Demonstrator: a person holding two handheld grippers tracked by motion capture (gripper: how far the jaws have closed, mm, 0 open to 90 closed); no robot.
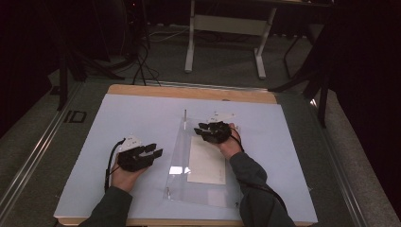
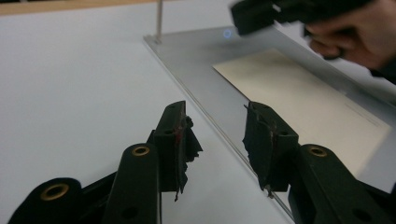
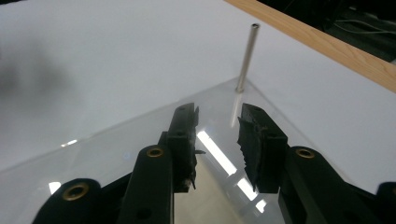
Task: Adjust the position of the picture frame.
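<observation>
Faintly printed paper sheet under clear plate, unreadable.

A: What's carrying it all?

B: A table with a light wooden edge along its far side, topped by a pale white-blue mat that covers nearly the whole surface.

A: And what lies directly on the mat?

B: A clear acrylic sheet, flat, right of the middle, catching a bright reflection. A thin metal post stands upright at its far corner.

A: Anything with the sheet?

B: A cream paper, lying flat within its outline; whether it lies over or under the sheet I can't tell.
</observation>
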